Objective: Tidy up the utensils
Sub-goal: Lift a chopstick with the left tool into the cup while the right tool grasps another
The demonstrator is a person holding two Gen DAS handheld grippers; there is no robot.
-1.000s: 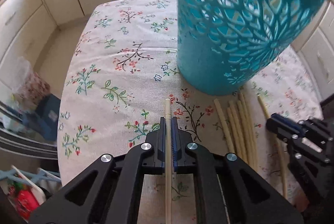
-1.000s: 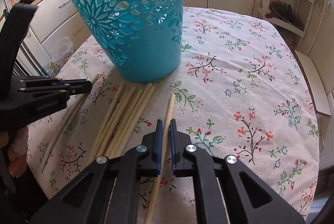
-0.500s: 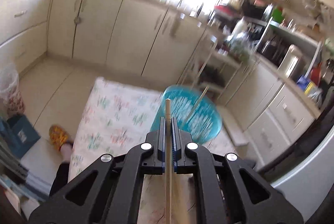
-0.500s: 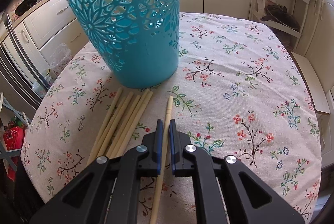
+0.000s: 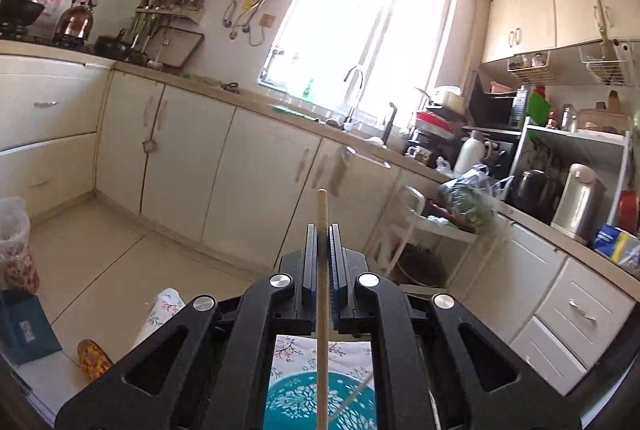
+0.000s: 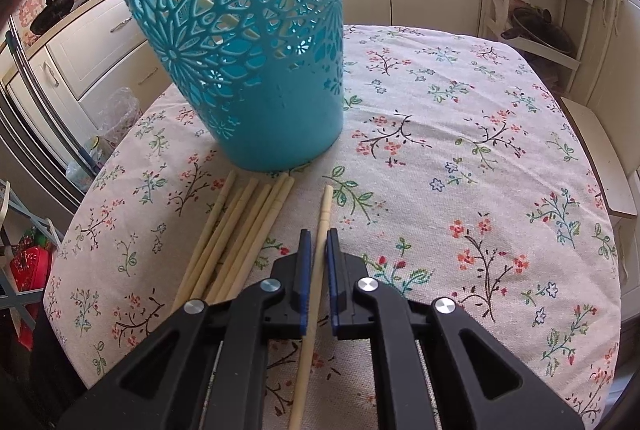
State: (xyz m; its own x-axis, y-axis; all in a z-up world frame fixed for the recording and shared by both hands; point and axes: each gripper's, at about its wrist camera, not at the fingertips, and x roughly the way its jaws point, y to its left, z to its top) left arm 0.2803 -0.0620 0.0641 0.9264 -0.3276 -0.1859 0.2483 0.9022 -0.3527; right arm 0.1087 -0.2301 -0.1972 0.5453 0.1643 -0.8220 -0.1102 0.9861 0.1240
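In the left wrist view the left tongs [image 5: 322,230] are clenched on a single chopstick [image 5: 322,302], whose shaft runs straight up the middle of the frame between the blue pads, its blunt end poking out past the tips toward the kitchen cabinets. The teal basket [image 5: 296,404] shows only at the bottom centre of that frame, through the gap in the tongs' frame, with its open mouth below the held stick and another stick already leaning inside it. So the basket lies beneath and slightly ahead of these tongs, while the chopstick's long axis points nearly level, away from the opening. My judgement is that the coming move depends on tipping that stick until one end points down into the basket mouth, then releasing.

In the right wrist view the right tongs [image 6: 316,234] are drawn in around a second chopstick [image 6: 320,230] that lies on the flowered surface [image 6: 480,149]; its long axis runs from the bottom of the frame up toward the basket [image 6: 248,49], in line with the tongs. The pads sit close on either side, and the grip looks closed on it, though the stick rests on the cloth. A loose bundle of chopsticks [image 6: 236,230] lies just left of it, fanned toward the basket's base at upper left. For the drop itself, the left hand is plainly the nearer one.
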